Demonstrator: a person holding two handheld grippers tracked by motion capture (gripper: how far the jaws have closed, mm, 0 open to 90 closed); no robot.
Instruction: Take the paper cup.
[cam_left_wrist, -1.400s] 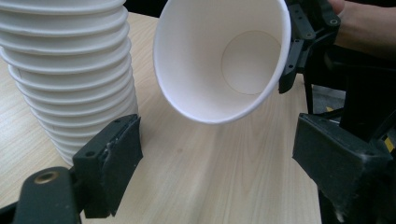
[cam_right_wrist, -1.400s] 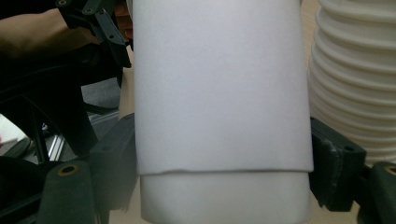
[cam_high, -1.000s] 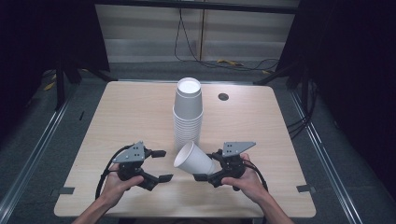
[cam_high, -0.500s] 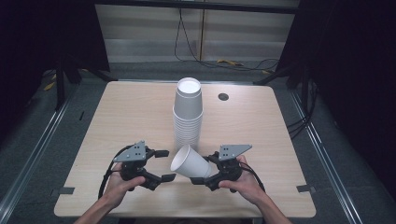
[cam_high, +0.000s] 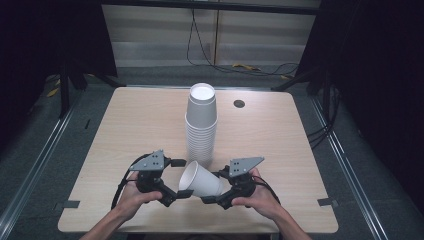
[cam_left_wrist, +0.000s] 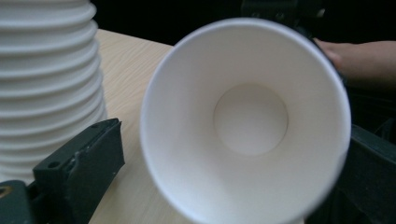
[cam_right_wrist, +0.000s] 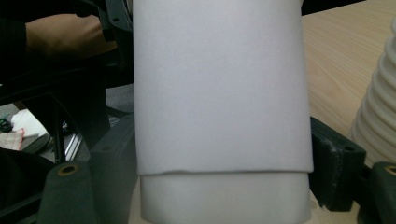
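A single white paper cup (cam_high: 197, 180) lies on its side just above the table's near edge, with its mouth toward my left. My right gripper (cam_high: 212, 186) is shut on its body near the base; in the right gripper view the cup (cam_right_wrist: 219, 93) sits between both jaws. My left gripper (cam_high: 183, 178) is open, and its jaws have just been opening. The cup's mouth (cam_left_wrist: 247, 121) sits between them, and one left finger (cam_left_wrist: 88, 163) stands clear of the rim. A tall stack of white cups (cam_high: 201, 125) stands mouth-down behind both grippers.
The light wooden table (cam_high: 135, 120) has a small dark round hole (cam_high: 239, 104) at the back right. The cup stack (cam_left_wrist: 46, 84) is close beside the left gripper, and the stack (cam_right_wrist: 378, 116) is also near the right one. Dark floor and rails surround the table.
The held cup has shifted a little left and down, so its mouth now lies between the left gripper's jaws. Both hands have stayed almost in place.
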